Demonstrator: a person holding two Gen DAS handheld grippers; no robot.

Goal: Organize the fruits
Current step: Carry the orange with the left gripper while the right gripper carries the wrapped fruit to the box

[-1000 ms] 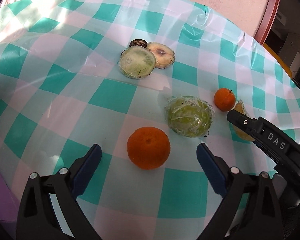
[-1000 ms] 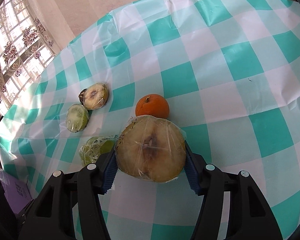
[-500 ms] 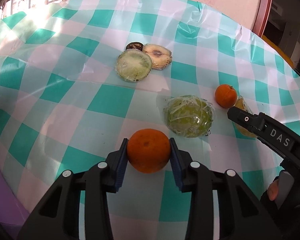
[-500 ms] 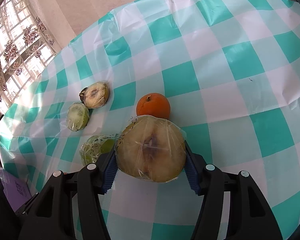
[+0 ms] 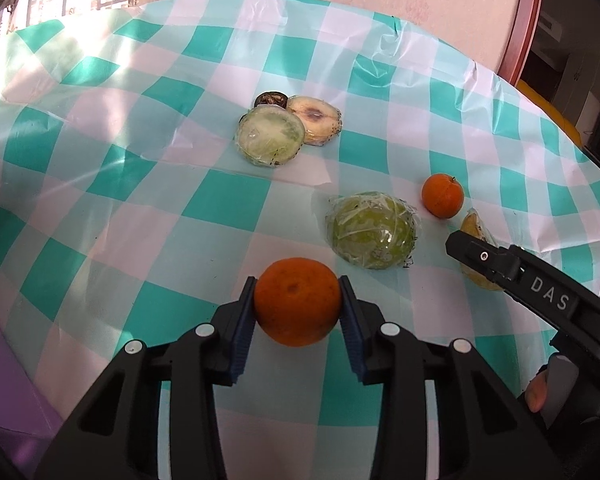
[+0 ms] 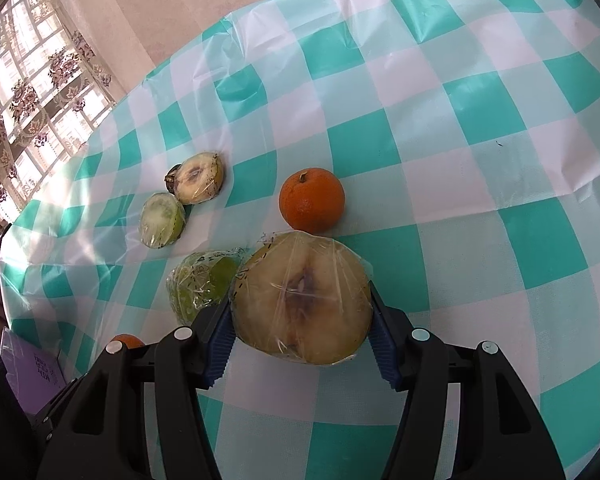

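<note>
Orange (image 5: 297,301) is clamped in the left claw (image 5: 298,312); a film-wrapped halved fruit (image 6: 302,298) is gripped by the right claw (image 6: 300,320), above the checked desk (image 6: 440,128)

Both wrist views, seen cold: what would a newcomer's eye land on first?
The bright orange pinched between the left tool's blue pads, low in the left wrist view. Next, the big plastic-wrapped cut fruit half clamped in the right tool, its pale face and dark core turned to the camera. Behind both spreads the teal-and-white checked tablecloth, with a second orange loose on it.
</note>
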